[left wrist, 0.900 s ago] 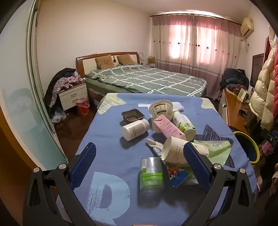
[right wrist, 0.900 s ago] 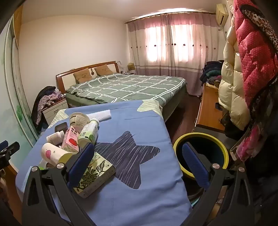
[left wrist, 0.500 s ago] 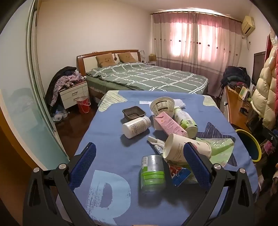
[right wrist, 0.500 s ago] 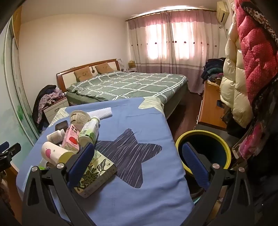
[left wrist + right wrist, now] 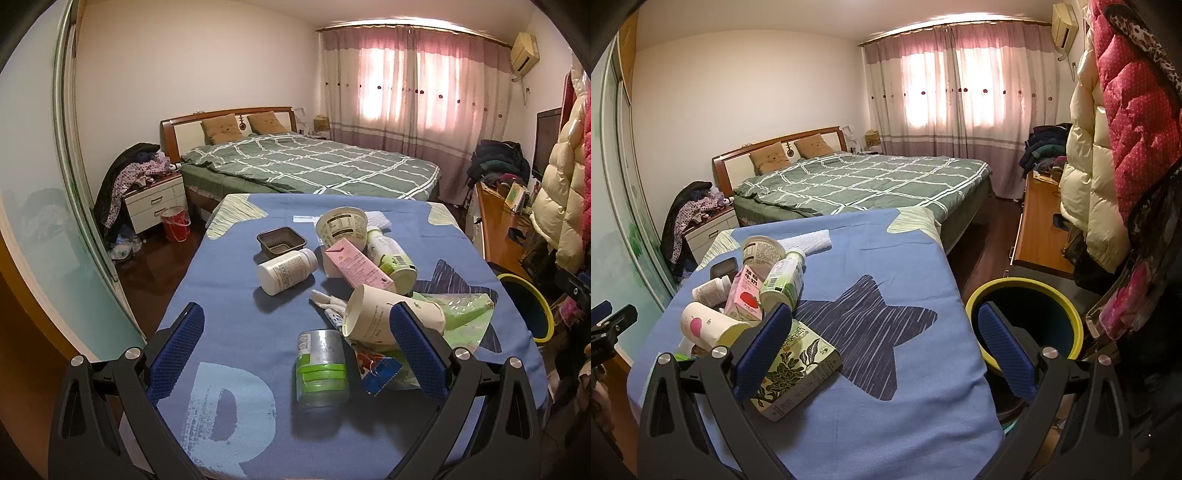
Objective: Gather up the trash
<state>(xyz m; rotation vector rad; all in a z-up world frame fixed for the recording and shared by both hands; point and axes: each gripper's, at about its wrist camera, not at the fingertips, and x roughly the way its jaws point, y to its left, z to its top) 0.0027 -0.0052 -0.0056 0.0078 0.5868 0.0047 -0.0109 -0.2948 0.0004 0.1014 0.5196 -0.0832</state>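
Trash lies in a heap on the blue cloth table [image 5: 229, 280]: a grey-green can [image 5: 322, 365], a paper cup [image 5: 384, 317], a pink carton [image 5: 356, 267], a white pill bottle [image 5: 286, 271], a green drink bottle [image 5: 391, 256], a tub [image 5: 341, 225] and a brown tray [image 5: 281, 242]. My left gripper [image 5: 295, 347] hangs open above the can, touching nothing. My right gripper [image 5: 882, 354] is open over the star print, with a green leaf-printed box [image 5: 796, 365] by its left finger. The yellow-rimmed bin [image 5: 1023, 321] stands right of the table.
A green checked bed [image 5: 314, 166] lies beyond the table. A wooden desk [image 5: 1039, 236] and hanging coats [image 5: 1108, 147] crowd the right side. A nightstand [image 5: 155, 203] with clothes and a red bucket [image 5: 176, 223] sit left, beside a glass sliding door [image 5: 44, 221].
Both grippers have tipped slightly, so the table and bin sit a little lower and closer in view. Nothing on the table has moved and both stay open.
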